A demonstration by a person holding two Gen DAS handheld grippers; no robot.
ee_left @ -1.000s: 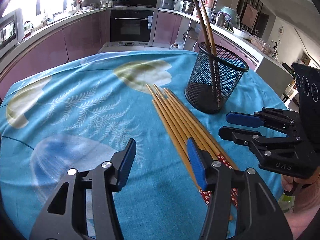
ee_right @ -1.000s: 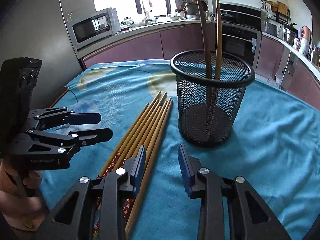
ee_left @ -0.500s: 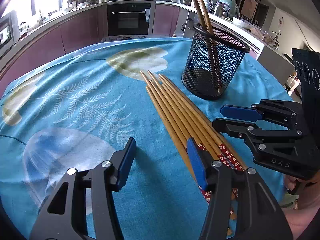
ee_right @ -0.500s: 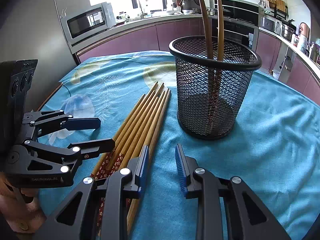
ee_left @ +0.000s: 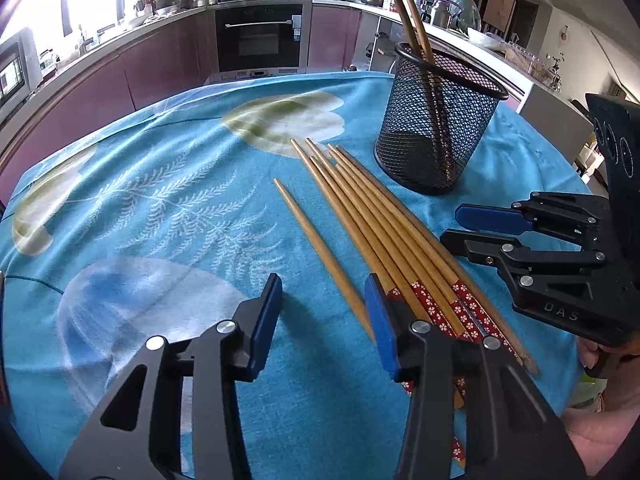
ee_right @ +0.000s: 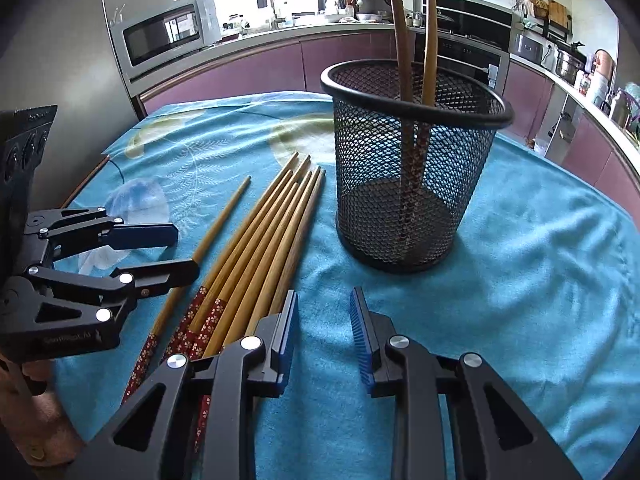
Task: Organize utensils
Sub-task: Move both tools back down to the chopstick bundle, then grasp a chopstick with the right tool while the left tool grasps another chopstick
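Note:
Several wooden chopsticks (ee_left: 380, 220) (ee_right: 264, 240) with red flowered ends lie side by side on the teal cloth. One single chopstick (ee_left: 316, 236) (ee_right: 224, 216) lies apart, to their left. My left gripper (ee_left: 324, 304) (ee_right: 186, 250) straddles its thick end. Its jaws are closing, and the stick lies close to the right pad without being pinched. My right gripper (ee_right: 324, 300) (ee_left: 452, 225) stands open over bare cloth, its left finger at the edge of the bundle. A black mesh cup (ee_left: 436, 128) (ee_right: 412, 184) stands upright behind, with two chopsticks leaning in it.
The teal flowered cloth (ee_left: 160, 208) covers a round table. Its edge drops away at the far side and to the right of the cup. Purple kitchen cabinets, an oven (ee_left: 260, 40) and a microwave (ee_right: 168, 32) lie beyond. A person's hand (ee_left: 600, 360) holds the right gripper.
One chopstick has slid left, out of the bundle, and now lies apart. The left jaws have narrowed around its end. Both views have shifted only slightly.

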